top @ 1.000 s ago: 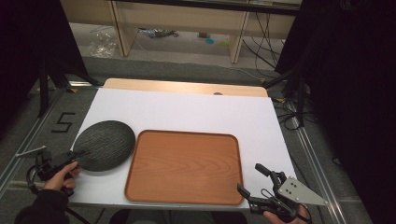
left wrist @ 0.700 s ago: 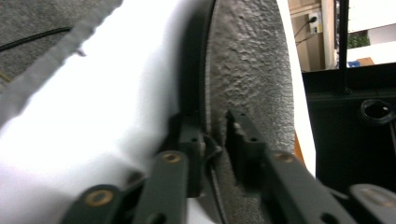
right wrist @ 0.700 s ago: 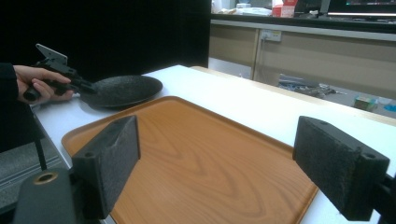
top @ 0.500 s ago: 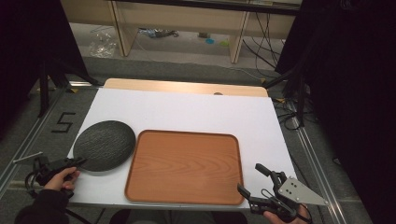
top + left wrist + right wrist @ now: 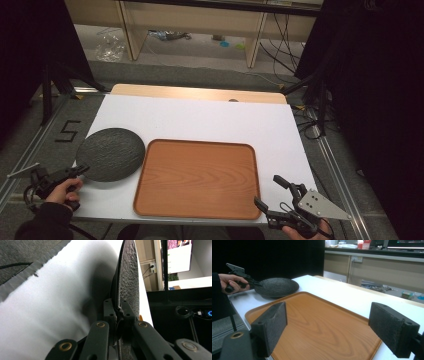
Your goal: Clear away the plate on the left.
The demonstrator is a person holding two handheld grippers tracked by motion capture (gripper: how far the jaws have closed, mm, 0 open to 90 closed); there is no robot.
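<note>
A dark, rough-textured round plate (image 5: pixel 110 154) lies on the white table top at the left, beside a wooden tray (image 5: pixel 197 177). My left gripper (image 5: pixel 82 170) is at the plate's near-left edge. In the left gripper view its jaws have just closed and are shut (image 5: pixel 117 308) on the plate's rim (image 5: pixel 127 277). My right gripper (image 5: pixel 266 189) hovers open at the tray's front right corner. Its pads stand wide apart (image 5: pixel 332 327) over the tray (image 5: pixel 317 322) with nothing between them. Beyond the tray lie the plate (image 5: pixel 277 286) and the left gripper (image 5: pixel 258 284).
The white table top (image 5: pixel 210 122) stretches bare behind the tray, with a wooden strip along its far edge. Metal rails run along both sides of the table. Shelves and cables sit on the floor beyond.
The left gripper's jaws have closed onto the plate's rim. Both hands have stayed in place, and the plate and tray have not moved.
</note>
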